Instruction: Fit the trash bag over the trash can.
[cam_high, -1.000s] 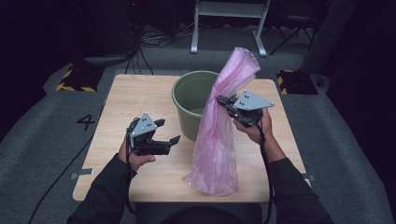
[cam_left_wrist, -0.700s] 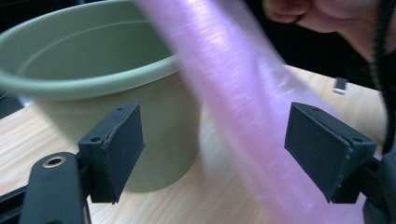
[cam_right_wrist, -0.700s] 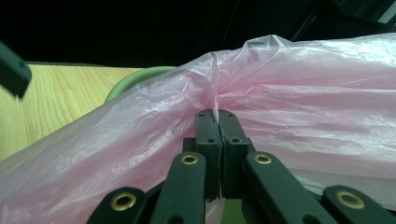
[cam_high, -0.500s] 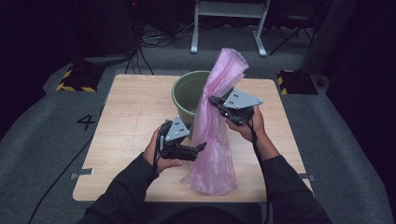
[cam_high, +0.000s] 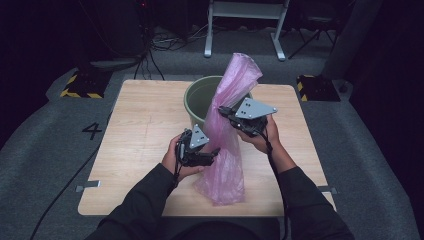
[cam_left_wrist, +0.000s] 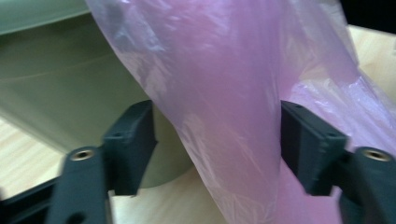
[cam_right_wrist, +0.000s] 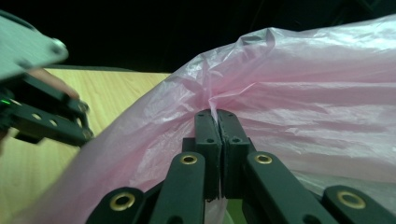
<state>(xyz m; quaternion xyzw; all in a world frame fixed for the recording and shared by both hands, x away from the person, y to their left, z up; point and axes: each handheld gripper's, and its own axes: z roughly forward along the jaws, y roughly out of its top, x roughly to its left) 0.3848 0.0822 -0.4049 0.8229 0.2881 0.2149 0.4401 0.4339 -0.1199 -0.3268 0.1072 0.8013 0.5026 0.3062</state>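
Step in hand: the person is taking a second hold on the pink plastic bag (cam_high: 227, 150), apparently to spread its mouth and line the green bucket (cam_high: 197, 97).
Bag: it is standing tall on the wooden table (cam_high: 135, 130), leaning against the near right side of the bucket, its upper part reaching above the rim.
Right gripper (cam_high: 223, 112): its jaws are pinching a gathered fold of the film fully closed; in the right gripper view (cam_right_wrist: 217, 114) the pads are meeting with creased plastic between them.
Left gripper (cam_high: 214, 153): its jaws have just been closing and are standing half open around the bag's lower part; in the left gripper view (cam_left_wrist: 217, 140) film is lying between the pads, touching the right-hand one at most, not yet pressed.
Doing it well: the left jaws probably need to be catching one layer of film, not the whole bundle, so that pulling the hands apart opens the bag; the right hold should be staying firm and level meanwhile.
Risk: thin film is likely to slip or tear under a sharp tug.
High view adds: the bucket's place on the table and both hands' spacing along the bag.
Left gripper view adds: the gap remaining beside the left-hand pad, with the bucket wall (cam_left_wrist: 60, 84) close behind.
Right gripper view adds: the puckered creases at the pinch, and the left gripper (cam_right_wrist: 44, 114) farther off.
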